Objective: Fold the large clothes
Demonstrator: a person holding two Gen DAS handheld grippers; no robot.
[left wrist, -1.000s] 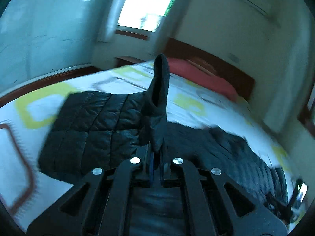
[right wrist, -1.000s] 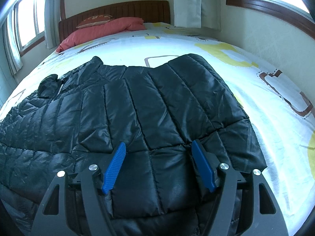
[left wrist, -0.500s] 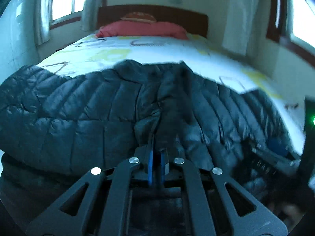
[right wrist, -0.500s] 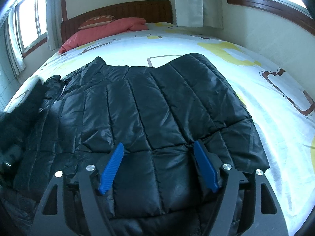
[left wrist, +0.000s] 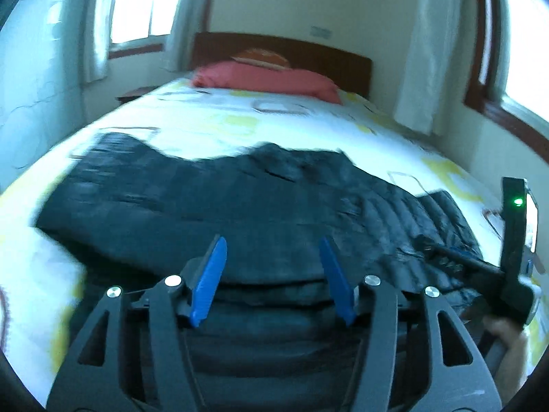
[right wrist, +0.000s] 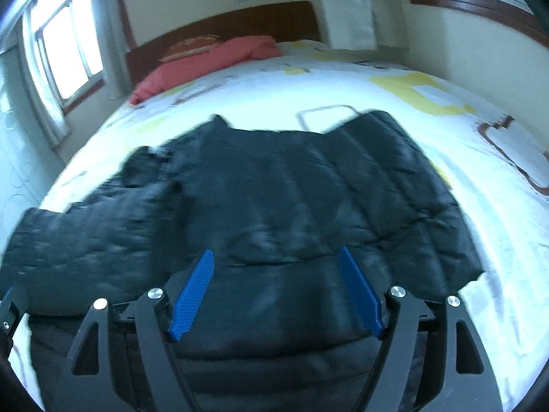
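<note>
— Looking along the left gripper (left wrist: 271,257): what's there?
— Its fingers are opening, nothing between them, angled down over the black quilted puffer jacket (left wrist: 212,202) spread on the patterned bed (left wrist: 212,120).
— And the right gripper (right wrist: 276,271)?
— Fingers wide apart, empty, tilted down above the same jacket (right wrist: 302,185).

The right gripper (right wrist: 276,264) is hovering with its ribbed blue pads (right wrist: 194,293) standing apart, nothing pressing between them. A black quilted puffer jacket (right wrist: 291,185) is lying spread beneath and beyond the jaws on a white bedsheet with yellow and brown squares (right wrist: 429,103). Far beyond the jaws, to their left, a red pillow (right wrist: 206,60) is resting against a dark wooden headboard (right wrist: 240,24).
</note>
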